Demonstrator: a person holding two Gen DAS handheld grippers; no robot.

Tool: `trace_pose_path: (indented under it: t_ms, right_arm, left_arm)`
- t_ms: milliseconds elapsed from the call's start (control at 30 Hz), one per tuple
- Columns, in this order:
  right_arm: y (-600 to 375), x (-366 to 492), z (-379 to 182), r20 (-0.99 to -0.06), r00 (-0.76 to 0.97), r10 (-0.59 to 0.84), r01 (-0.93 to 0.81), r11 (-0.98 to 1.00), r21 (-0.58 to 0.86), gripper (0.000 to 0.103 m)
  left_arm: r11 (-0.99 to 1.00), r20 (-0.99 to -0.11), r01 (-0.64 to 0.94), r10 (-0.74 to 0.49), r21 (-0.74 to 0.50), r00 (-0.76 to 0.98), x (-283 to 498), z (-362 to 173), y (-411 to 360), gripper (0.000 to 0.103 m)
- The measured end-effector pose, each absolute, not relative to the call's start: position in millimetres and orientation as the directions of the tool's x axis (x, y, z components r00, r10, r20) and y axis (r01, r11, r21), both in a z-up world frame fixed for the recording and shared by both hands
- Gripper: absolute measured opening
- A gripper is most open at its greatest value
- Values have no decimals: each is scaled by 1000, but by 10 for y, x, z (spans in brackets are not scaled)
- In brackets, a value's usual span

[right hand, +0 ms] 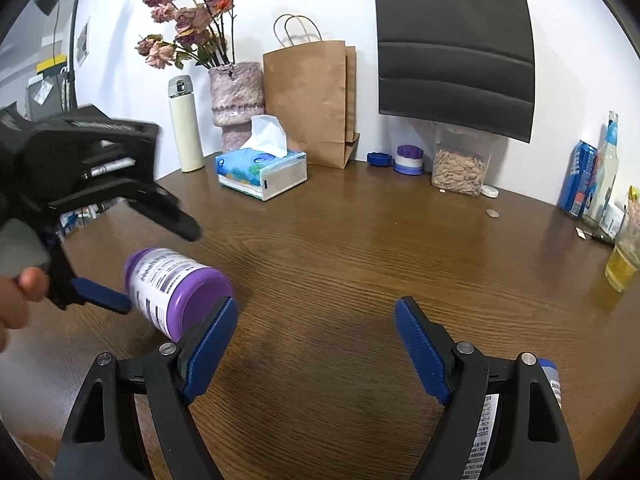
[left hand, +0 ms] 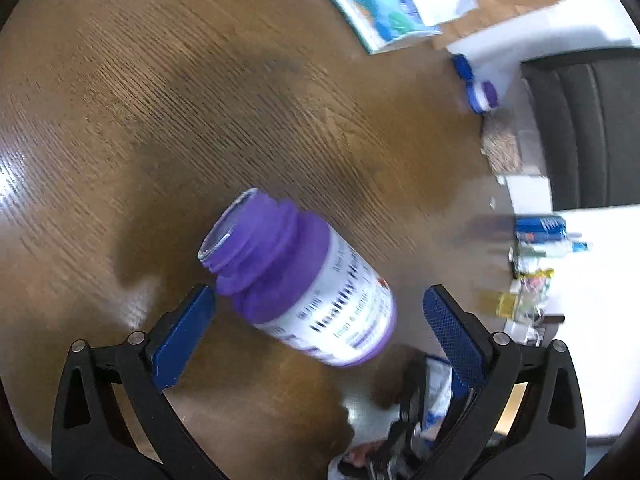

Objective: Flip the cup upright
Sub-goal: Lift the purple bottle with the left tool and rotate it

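A purple, lidless bottle point(left hand: 298, 280), the "cup" of the task, lay on its side on the wooden table point(left hand: 160, 100), its open mouth pointing away from the left gripper point(left hand: 320, 320), whose blue-padded jaws stood wide apart on either side of it without yet closing. The right gripper point(right hand: 316, 344) hovered nearby, also spread open and holding nothing, the bottle's base just beside its left pad. The step in hand appeared to be the approach for the grasp; the next move would likely call for the left jaws to close squarely on the round, smooth body, which could roll, before tipping it onto its base. Around the dark, glossy tabletop stood a tissue box point(right hand: 262, 174), a brown paper bag point(right hand: 310, 102), a vase of dried roses point(right hand: 236, 100), a cream flask point(right hand: 185, 124), a jar of nuts point(right hand: 460, 168) and a blue can point(right hand: 580, 184) against a white wall.
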State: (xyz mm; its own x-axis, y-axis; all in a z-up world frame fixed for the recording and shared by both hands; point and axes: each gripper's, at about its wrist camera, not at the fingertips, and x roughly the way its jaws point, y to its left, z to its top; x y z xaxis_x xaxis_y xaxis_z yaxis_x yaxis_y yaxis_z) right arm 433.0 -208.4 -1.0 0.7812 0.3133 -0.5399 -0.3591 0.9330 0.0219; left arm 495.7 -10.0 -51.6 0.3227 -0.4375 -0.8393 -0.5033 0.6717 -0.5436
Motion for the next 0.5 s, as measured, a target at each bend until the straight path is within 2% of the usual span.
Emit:
trace_pose_path:
  t_ms: [67,133,233,367,500]
  right_arm:
    - [-2091,4332,-8,-540,782,311,-357,934,20,85]
    - [-2090,4328,-7,-541,779,316,-362,932,22,85]
    - [-2077,4310,6,-538,778,324,-372,928,21,85]
    - [-2067,4292,27,-537,776,331,-380,925,20,85]
    - [-2085,4296,38,-548,775,315,-366,930,16,85]
  left_arm:
    - [670,-852,-527,-426,-523,304,4985,-595,-99,94]
    - [701,-862,-501,-415,-507,292,5070,-639,-118,92]
    - [767,-896,-466,-346,-442,279,5151,-592,-158,74]
    - [840,-925,-396,-294,-371,243,5307,-592,-317,73]
    - [948,-963,-239,-159,-210,217,5485,-575,-606,73]
